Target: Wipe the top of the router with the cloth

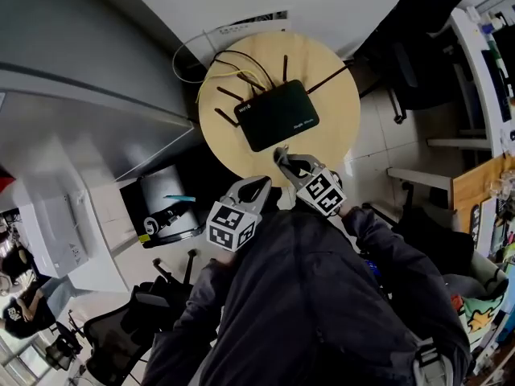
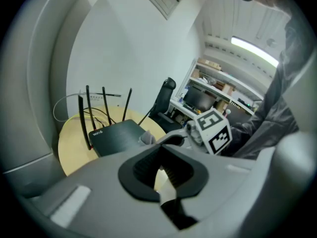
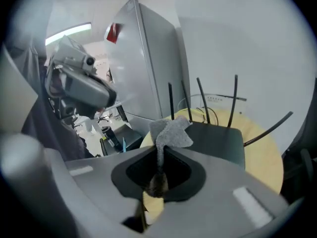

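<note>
The round wooden table (image 1: 338, 111) fills the upper middle of the head view, with a pale wall behind it and a grey cabinet (image 1: 72, 71) at the left of the frame. A person's dark sleeve (image 1: 386, 248) and jacket take up the lower half.

The black router (image 1: 276, 115) lies flat near the middle of the table, turned at a slant. Its thin antennas (image 1: 284, 67) stand along the far and side edges, and yellow and black cables (image 1: 241, 75) trail off behind it.

The right gripper (image 1: 282, 154) reaches in from below, its tips just at the router's near edge. Its jaws are clamped on the grey cloth (image 3: 171, 130), which stands up from between them as a crumpled tuft in front of the router's top (image 3: 218, 140). Whether the cloth touches the router cannot be told.

The left gripper (image 1: 259, 185) sits lower and to the left, over the table's near rim and apart from the router. Its jaws are drawn close together with nothing between them; past them the left gripper view shows the cloth (image 2: 147, 138) at the router's (image 2: 116, 135) near corner.
</note>
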